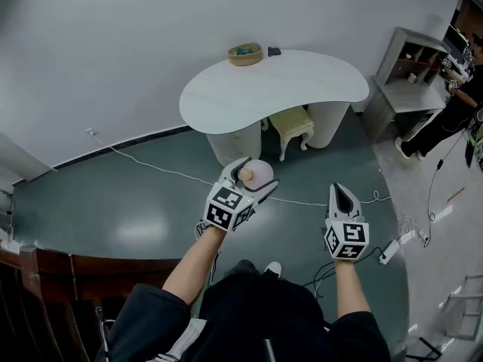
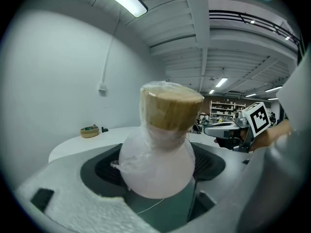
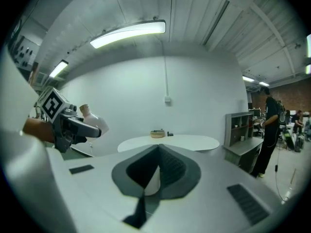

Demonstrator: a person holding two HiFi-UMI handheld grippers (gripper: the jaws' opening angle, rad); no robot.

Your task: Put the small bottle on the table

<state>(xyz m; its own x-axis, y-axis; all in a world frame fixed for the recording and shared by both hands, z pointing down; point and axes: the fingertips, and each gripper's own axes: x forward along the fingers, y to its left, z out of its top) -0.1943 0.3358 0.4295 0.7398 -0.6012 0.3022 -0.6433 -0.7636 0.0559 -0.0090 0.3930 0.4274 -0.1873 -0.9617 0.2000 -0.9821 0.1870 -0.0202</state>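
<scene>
Gripping the small bottle (image 2: 156,166) by its round, pale belly, the left gripper (image 1: 253,175) has its jaws spread wide, one pad on each side of the glass. The bottle stands upright between them, its wooden cork (image 2: 171,107) uppermost and a clear film wrapped over cork and neck. It is held in the air, well short of the white table (image 1: 302,85) and on the near side of it, above the green floor (image 1: 113,210).

The right gripper (image 1: 343,194) is on the same near side of the table, just to the right of the left one and apart from the bottle. Its jaws are closed together with nothing between them.

On the table's far edge sits a shallow woven bowl (image 1: 245,53) with a small dark object (image 1: 274,51) just beside it. A cream stool (image 1: 293,127) is tucked under the table.
</scene>
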